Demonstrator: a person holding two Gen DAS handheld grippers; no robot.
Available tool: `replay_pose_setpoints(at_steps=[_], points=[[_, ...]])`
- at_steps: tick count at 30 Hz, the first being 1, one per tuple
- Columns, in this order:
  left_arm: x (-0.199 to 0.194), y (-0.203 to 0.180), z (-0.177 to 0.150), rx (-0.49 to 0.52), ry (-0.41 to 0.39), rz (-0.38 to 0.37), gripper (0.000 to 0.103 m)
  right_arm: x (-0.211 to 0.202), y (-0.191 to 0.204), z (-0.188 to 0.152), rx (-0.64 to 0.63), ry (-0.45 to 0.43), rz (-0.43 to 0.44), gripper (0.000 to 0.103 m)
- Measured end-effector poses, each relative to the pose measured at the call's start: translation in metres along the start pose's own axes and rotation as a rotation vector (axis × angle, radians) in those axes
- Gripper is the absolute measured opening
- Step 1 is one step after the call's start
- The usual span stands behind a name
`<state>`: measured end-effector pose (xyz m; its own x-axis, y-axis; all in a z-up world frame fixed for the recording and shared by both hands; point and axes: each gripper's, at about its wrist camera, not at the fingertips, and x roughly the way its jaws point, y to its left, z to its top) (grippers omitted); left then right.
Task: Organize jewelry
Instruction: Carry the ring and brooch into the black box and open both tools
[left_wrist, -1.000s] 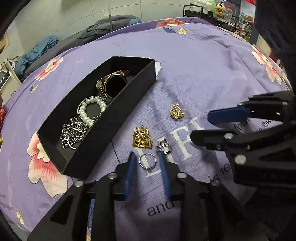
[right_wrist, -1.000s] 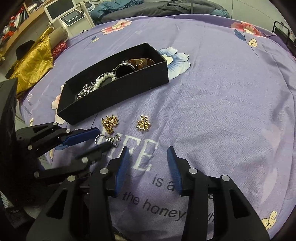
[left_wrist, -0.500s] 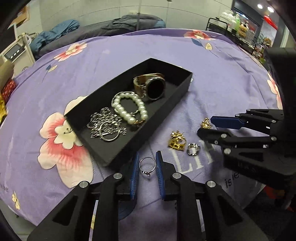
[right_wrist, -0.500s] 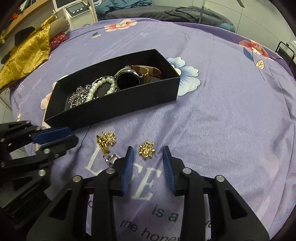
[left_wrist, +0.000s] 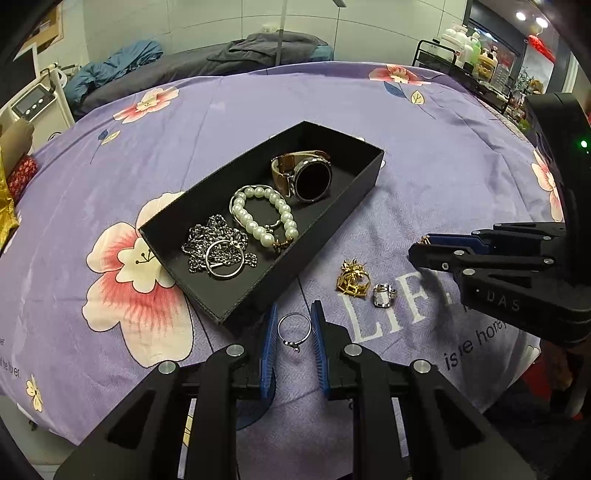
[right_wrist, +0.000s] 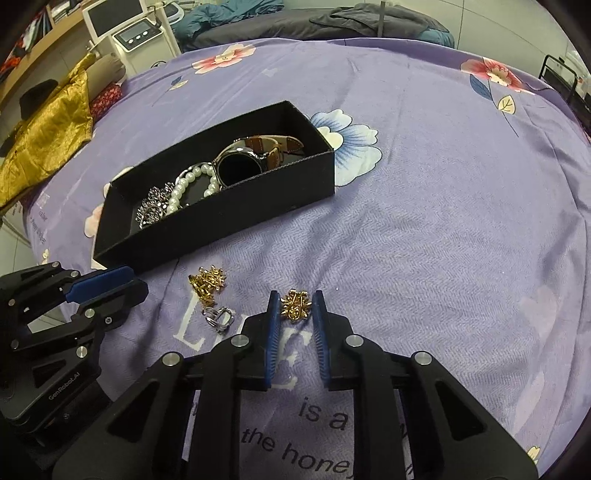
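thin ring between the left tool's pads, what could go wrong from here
The thin silver ring lies flat on soft cloth between the left tool pads, which may slide over it or pinch fabric. The right tool brackets a spiky gold brooch that could snag the cloth.

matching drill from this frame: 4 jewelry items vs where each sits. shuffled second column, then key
Items
1. thin silver ring
2. gold brooch
3. pearl bracelet
4. chunky silver ring

Places
A. inside the black box, beside the watch
B. on the cloth beside the other gold piece, outside both grippers
C. between the open jaws of the left gripper
D. between the open jaws of the right gripper

Pairs: 1-C, 2-D, 3-A, 4-B
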<state>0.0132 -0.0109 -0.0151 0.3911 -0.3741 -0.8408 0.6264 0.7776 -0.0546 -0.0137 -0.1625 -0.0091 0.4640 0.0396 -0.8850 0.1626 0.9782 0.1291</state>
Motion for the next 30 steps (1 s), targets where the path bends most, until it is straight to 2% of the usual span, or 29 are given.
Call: replay_pose_setpoints(at_steps=[7,13,21,26,29,30], points=[[-0.020,0.007,0.013,-0.037,-0.051,-0.023,0.018,-0.022,0.009,0.015,-0.016,-0.052,0.038,0.018],[-0.041,0.014,0.034,-0.016,-0.132,0.021,0.018,-0.036,0.030,0.044,-0.060,-0.111,0.084,0.018],[-0.029,0.034,0.051,-0.017,-0.120,0.105,0.018,-0.026,0.042,0.071,-0.069,-0.119,0.096,0.018],[-0.018,0.039,0.054,-0.027,-0.098,0.110,0.019,-0.014,0.040,0.081,-0.045,-0.121,0.102,0.018],[-0.013,0.040,0.055,-0.026,-0.090,0.125,0.028,-0.009,0.038,0.084,-0.025,-0.133,0.111,0.019],[-0.013,0.040,0.055,-0.026,-0.091,0.131,0.040,-0.008,0.037,0.085,-0.018,-0.138,0.111,0.019]])
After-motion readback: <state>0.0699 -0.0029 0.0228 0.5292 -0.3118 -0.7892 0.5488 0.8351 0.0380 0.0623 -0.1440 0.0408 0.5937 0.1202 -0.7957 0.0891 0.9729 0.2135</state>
